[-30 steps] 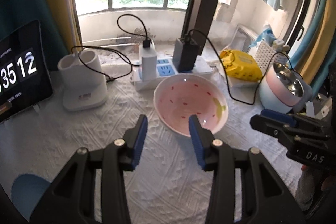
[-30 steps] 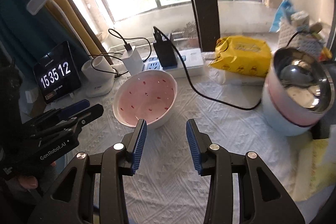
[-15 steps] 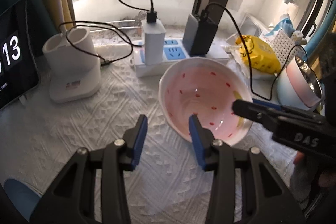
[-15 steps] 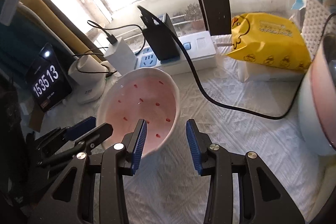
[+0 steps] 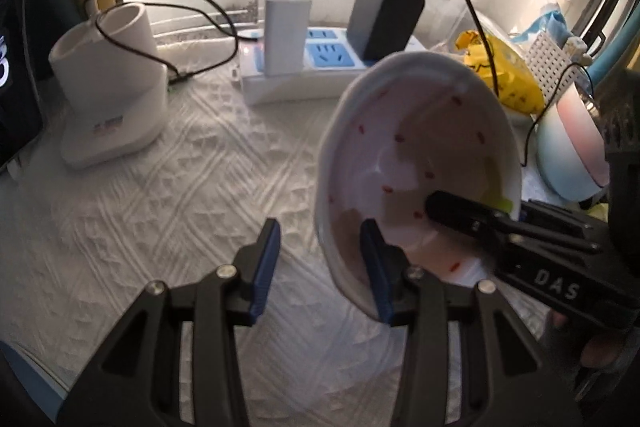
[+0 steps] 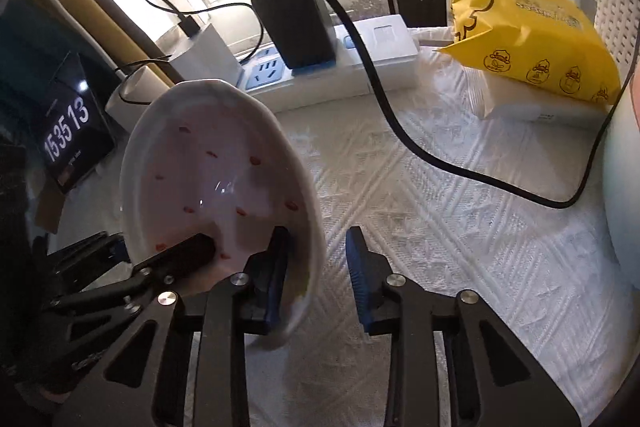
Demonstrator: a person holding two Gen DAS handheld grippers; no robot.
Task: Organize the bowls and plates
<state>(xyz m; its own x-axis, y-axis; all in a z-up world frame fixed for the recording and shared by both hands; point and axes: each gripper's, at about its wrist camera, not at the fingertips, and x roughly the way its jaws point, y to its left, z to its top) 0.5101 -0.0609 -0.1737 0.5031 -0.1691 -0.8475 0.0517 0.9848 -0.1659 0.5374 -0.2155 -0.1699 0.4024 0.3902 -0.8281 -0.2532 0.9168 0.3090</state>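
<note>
pink speckled bowl [image 5: 416,163] sits on the white cloth [image 5: 180,195]. left gripper [image 5: 320,267] and right gripper [image 6: 318,267] each straddle the rim, jaws apart, right's closing. uneven pinch could tip it or let it slip.

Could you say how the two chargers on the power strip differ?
The white charger is pale, the black charger dark. In the left wrist view the white charger stands left of the black charger. The black charger looks broader than the white charger. Both sit on the power strip.
</note>
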